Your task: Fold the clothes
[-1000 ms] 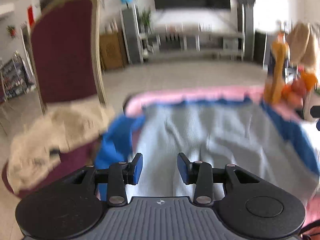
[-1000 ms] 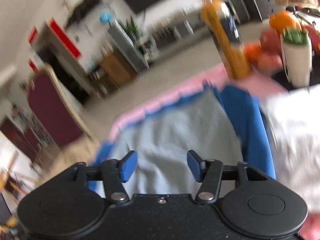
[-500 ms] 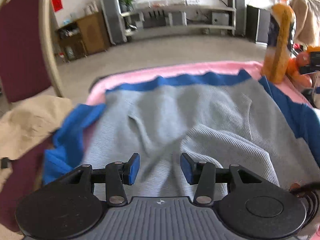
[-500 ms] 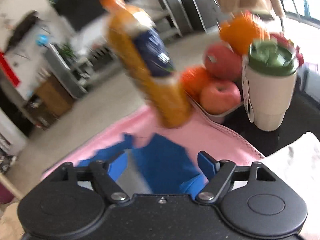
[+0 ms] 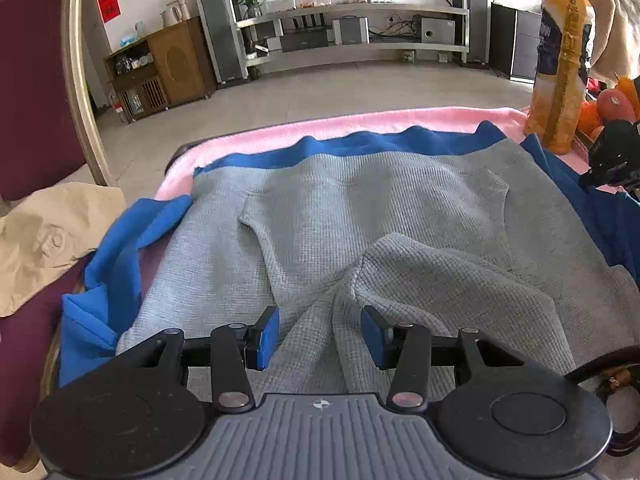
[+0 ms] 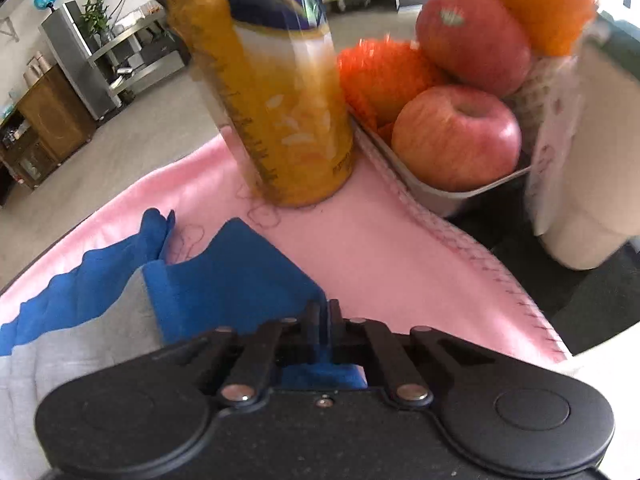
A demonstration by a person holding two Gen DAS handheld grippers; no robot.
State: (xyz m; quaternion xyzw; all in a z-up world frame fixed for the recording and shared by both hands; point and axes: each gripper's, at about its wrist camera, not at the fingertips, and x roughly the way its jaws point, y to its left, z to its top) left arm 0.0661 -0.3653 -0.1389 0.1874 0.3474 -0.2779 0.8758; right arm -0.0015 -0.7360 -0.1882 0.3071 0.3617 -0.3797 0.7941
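A: Where is the clothing?

B: A grey sweater point(image 5: 400, 216) lies spread on top of a blue garment point(image 5: 120, 256), and both rest on a pink blanket point(image 5: 360, 120) that covers the counter. The blue cloth shows along the far edge and at both sides of the grey one. At the left it hangs over the edge, beside a dark red chair point(image 5: 32, 80) with a beige cloth point(image 5: 44, 236) on its seat.

A: And the left gripper?

B: The left gripper point(image 5: 320, 334) has its blue pads well apart, low over the near part of the grey sweater, where a raised fold runs between them. It grips nothing.

A: The right one?

B: The right gripper point(image 6: 322, 316) has its fingers pressed together on the blue garment point(image 6: 236, 276), near its far right corner. A strip of blue cloth shows squeezed between them. The grey sweater point(image 6: 80, 336) is just to the left.

A: What stands close by?

B: A bottle of orange juice point(image 6: 276, 100) stands upright on the pink blanket point(image 6: 380, 248) just beyond that corner. To its right a tray point(image 6: 440, 192) holds apples point(image 6: 456, 136) and oranges point(image 6: 380, 72), and a pale cup point(image 6: 580, 152) stands further right on the dark bare counter point(image 6: 592, 304). The right view is somewhat blurred. In the left view the right gripper point(image 5: 612, 152) shows at the far right edge, near the bottle point(image 5: 560, 60).
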